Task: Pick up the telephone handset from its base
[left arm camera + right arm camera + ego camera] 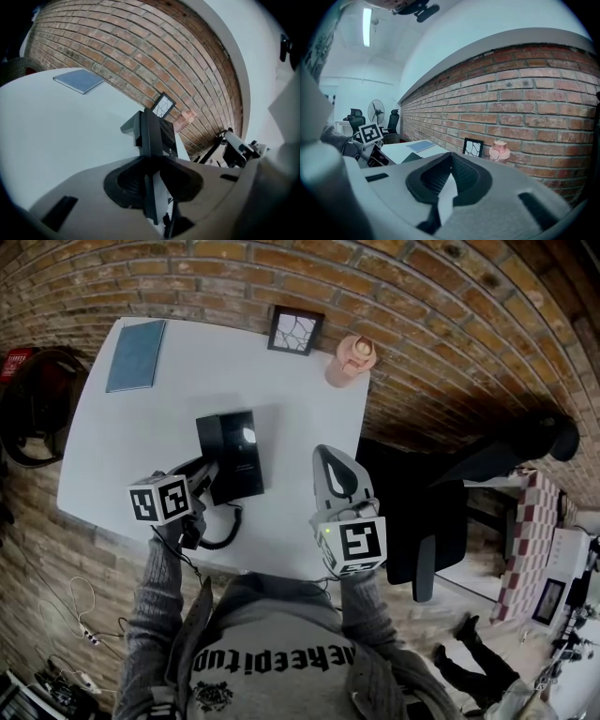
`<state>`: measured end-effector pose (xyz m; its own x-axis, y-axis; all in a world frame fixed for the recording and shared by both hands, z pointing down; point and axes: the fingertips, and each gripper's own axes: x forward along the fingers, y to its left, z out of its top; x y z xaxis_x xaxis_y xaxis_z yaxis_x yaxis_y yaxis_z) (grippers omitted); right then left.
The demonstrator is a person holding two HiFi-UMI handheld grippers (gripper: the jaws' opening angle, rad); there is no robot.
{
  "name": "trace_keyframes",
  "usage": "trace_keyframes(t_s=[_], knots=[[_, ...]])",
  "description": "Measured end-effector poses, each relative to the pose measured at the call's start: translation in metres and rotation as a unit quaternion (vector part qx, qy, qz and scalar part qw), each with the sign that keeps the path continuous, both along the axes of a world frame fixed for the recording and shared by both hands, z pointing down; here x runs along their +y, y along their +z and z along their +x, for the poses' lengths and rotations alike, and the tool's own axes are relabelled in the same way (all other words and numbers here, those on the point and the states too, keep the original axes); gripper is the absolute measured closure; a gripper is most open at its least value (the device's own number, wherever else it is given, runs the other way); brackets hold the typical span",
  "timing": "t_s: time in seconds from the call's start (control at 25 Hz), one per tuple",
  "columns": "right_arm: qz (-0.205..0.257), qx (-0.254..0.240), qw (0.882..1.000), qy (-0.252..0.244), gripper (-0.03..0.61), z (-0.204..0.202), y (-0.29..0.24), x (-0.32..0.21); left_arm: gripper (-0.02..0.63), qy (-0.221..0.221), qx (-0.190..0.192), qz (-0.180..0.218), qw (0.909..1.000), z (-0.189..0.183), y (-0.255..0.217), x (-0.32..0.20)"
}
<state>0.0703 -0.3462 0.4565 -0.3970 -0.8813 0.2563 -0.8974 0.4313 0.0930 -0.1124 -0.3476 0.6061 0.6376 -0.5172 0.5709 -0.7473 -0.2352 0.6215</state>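
Left tongs [152, 158] clamped on handset [148, 133], jaws abt half open; right tongs [450, 157] shut, empty. Grip's done imo, next lift off base [234, 460], watch cord [223, 534].

White table [300, 418], sparsely laid.
Beyond the telephone base [234, 454]: blue notebook [136, 354] far left, framed picture [295, 330] just right, pink bottle [352, 359] farther right.

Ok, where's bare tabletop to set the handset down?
Free: the wide strip between the blue notebook and the telephone base, and the patch between that base and the pink bottle. Crowded: the near edge, with the cord, left tool and right tool.
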Motion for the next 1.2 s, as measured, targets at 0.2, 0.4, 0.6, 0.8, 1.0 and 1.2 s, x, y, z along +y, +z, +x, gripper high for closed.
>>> trace_keyframes(t_s=[0.2,0.4,0.6,0.8,1.0,1.2], knots=[[0.001,0.002,1.000,0.000,0.574,-0.003,0.003,-0.004,0.520,-0.008,0.001,0.003,1.0000,-0.004,-0.005,-0.005],[0.003,0.003,1.000,-0.006,0.574,-0.007,0.004,-0.006,0.545,-0.017,0.085,-0.003,0.9962,-0.001,-0.010,-0.003],[0.005,0.002,1.000,-0.015,0.574,-0.009,0.003,-0.008,0.546,-0.014,0.103,0.008,0.9946,0.001,-0.019,-0.003],[0.011,0.000,1.000,-0.025,0.574,-0.014,-0.004,-0.007,0.546,-0.020,0.055,0.056,0.9968,-0.007,-0.040,-0.005],[0.025,-0.001,0.999,-0.039,0.574,-0.031,-0.021,-0.001,0.548,-0.026,0.042,0.100,0.9937,-0.020,-0.072,0.004],[0.042,-0.003,0.997,-0.057,0.574,-0.048,-0.039,0.010,0.548,-0.046,0.029,0.142,0.9884,-0.034,-0.103,0.016]])
